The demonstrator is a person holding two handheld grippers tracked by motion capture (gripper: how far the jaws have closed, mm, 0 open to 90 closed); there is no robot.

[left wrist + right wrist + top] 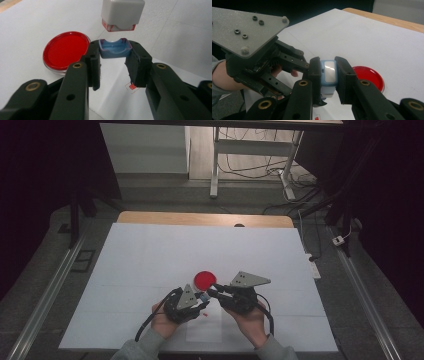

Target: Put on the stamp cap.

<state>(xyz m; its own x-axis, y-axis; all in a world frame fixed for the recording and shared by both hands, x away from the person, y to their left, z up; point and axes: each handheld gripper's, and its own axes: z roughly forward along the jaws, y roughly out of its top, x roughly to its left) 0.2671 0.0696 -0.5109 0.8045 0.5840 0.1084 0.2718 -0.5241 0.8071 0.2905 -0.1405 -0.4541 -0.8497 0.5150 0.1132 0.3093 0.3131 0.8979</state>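
Blue stamp cap (115, 49) – pinched between the jaws of the left hand-held gripper (113, 65), near the desk's (150, 255) front edge | white stamp body (122, 13) – just above the cap, apart from it, clamped in the right hand-held gripper (328, 75) | red ink pad (205, 279) – just beyond both grippers | white paper sheet (205, 330) – at front edge, red mark on it.

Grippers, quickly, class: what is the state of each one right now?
Left gripper: closed, holding the blue cap.
Right gripper: closed, holding the stamp.
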